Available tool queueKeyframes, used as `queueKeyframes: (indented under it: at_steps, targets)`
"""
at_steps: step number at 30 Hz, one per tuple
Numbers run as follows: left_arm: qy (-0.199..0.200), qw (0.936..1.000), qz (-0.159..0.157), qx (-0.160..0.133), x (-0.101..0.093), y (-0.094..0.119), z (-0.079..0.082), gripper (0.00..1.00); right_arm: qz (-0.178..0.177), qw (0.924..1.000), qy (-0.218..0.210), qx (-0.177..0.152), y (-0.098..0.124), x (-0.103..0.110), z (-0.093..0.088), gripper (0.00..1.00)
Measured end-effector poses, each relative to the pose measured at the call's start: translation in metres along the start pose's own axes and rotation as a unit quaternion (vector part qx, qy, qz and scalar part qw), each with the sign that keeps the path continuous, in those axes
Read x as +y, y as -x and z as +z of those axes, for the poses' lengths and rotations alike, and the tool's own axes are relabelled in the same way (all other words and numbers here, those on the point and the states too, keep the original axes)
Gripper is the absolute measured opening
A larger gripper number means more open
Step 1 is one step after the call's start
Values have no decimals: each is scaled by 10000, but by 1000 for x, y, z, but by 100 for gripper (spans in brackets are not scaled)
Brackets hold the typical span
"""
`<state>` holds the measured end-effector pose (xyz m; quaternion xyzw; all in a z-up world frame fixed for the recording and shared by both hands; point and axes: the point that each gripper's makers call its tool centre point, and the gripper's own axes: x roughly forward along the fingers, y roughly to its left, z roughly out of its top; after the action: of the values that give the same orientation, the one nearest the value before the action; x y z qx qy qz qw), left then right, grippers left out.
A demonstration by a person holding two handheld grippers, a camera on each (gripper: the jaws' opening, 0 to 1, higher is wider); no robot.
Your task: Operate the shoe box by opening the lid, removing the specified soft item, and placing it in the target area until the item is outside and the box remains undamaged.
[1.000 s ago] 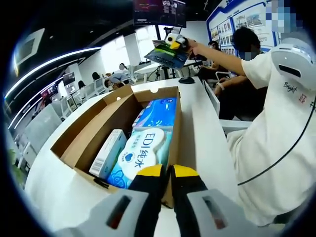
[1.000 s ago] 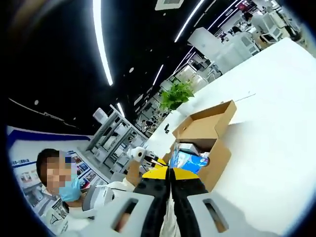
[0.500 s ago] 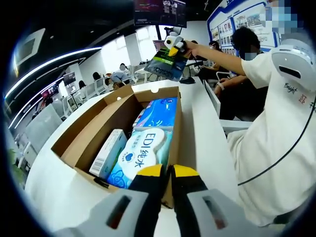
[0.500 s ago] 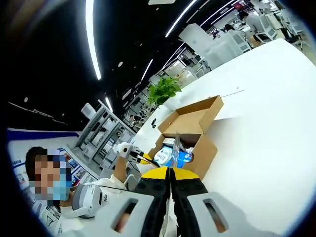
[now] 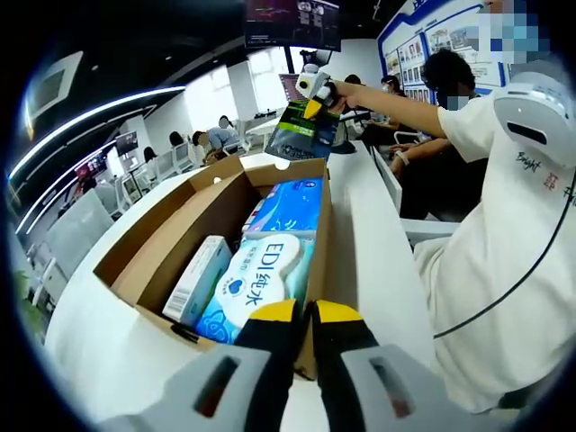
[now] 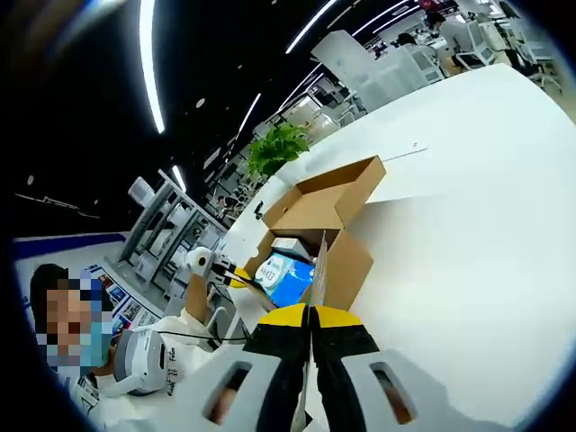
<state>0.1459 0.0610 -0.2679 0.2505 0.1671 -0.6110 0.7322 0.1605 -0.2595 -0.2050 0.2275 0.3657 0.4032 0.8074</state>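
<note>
The shoe box (image 5: 216, 225), plain brown corrugated cardboard with its lid folded back, sits open on a smooth white table (image 5: 378, 261). Packed inside are soft plastic-wrapped tissue packs: a white-and-blue pack (image 5: 261, 279) printed with "EDI" and Chinese characters at the near end, a glossy blue pack (image 5: 288, 205) behind it, and a slim rectangular carton (image 5: 198, 277) standing on edge against the box's left wall.

In the left gripper view, the left gripper (image 5: 304, 317) rests at the box's near end wall, its yellow-tipped black fingers pressed together; whether they pinch the cardboard edge cannot be told. Beyond the box's far end, the right gripper (image 5: 312, 90) is raised in the air at the end of an outstretched arm in a white sleeve, and a flat, dark green soft packet (image 5: 301, 135) hangs from it, above the table's far end and clear of the box.

The right gripper view looks back down from above: the right gripper (image 6: 310, 317) has its fingers closed on the thin edge of that packet (image 6: 317, 270), seen here as a narrow sliver. Below lies the open box (image 6: 315, 225) near the table's edge, and a green potted plant (image 6: 274, 148) beyond the table.
</note>
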Motion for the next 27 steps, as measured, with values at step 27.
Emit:
queueKeyframes:
  at_steps: [27]
  targets:
    - [19,10000,21,-66,-1,0,1,6,-837,9952,-146,483,-11,-57,-18,0]
